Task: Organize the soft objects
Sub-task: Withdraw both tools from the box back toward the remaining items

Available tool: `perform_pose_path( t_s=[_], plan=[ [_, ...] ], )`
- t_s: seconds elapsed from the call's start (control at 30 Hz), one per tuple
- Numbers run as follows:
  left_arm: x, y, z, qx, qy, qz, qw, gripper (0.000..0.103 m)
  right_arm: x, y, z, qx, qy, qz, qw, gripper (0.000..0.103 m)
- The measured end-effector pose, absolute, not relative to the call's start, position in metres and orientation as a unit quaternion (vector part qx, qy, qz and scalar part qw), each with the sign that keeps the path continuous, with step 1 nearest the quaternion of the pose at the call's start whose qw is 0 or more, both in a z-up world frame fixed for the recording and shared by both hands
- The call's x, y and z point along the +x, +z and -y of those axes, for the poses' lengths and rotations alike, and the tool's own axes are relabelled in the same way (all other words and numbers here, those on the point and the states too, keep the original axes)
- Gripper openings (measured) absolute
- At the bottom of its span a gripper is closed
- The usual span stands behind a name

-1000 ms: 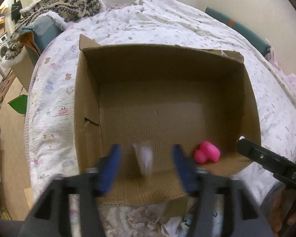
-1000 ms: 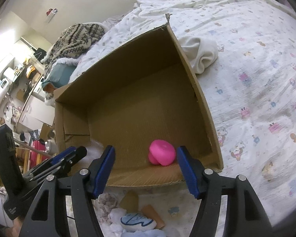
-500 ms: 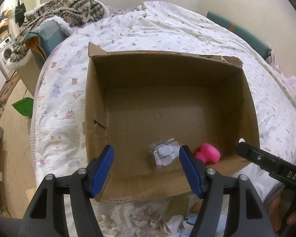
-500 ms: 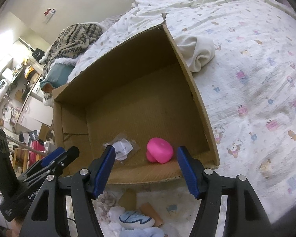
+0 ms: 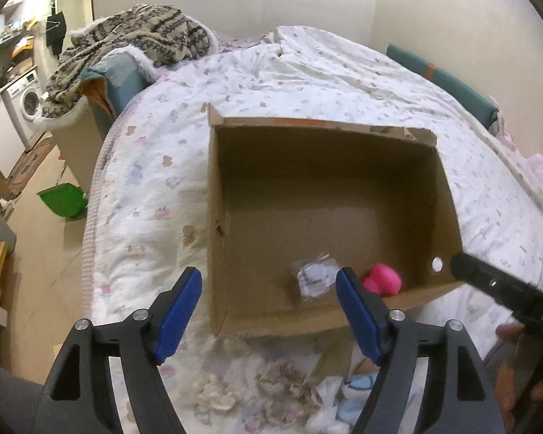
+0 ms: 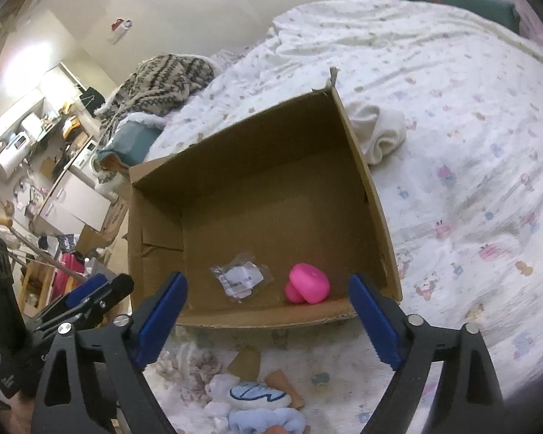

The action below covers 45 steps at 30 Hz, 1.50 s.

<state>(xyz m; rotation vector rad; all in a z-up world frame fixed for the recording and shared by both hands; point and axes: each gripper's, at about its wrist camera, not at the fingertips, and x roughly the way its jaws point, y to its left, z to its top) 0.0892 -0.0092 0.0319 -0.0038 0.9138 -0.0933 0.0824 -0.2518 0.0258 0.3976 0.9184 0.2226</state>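
Clear packet (image 5: 314,277) in box (image 5: 271,325), ahead of left tool (image 5: 268,311) (agape); contents unclear

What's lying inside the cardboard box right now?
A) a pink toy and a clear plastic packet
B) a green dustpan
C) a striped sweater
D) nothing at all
A: the pink toy and the clear plastic packet lie side by side on the cardboard box floor.

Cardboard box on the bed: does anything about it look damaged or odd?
The cardboard box has no top flaps, and its far rim is ragged, with a torn corner sticking up. Otherwise it sits upright.
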Motion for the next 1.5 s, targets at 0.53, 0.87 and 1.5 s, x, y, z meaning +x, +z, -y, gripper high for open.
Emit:
perform_pose_path(
  t_s=[0.53,0.87,1.5],
  plan=[
    [0.047,0.033,-0.02,-0.022,-0.014,-0.449,0.893,0.074,0.039,0.03,0.246,0.165,0.089,-0.43,0.883,0.103],
    [0.029,0.035,-0.025,-0.027,-0.011,-0.45,0.892,0.074,0.022,0.026,0.242,0.158,0.082,-0.45,0.875,0.103],
    [0.016,0.019,-0.039,-0.058,0.019,-0.481,0.874,0.074,0.019,-0.004,0.266,0.269,0.077,-0.509,0.814,0.103]
  ],
)
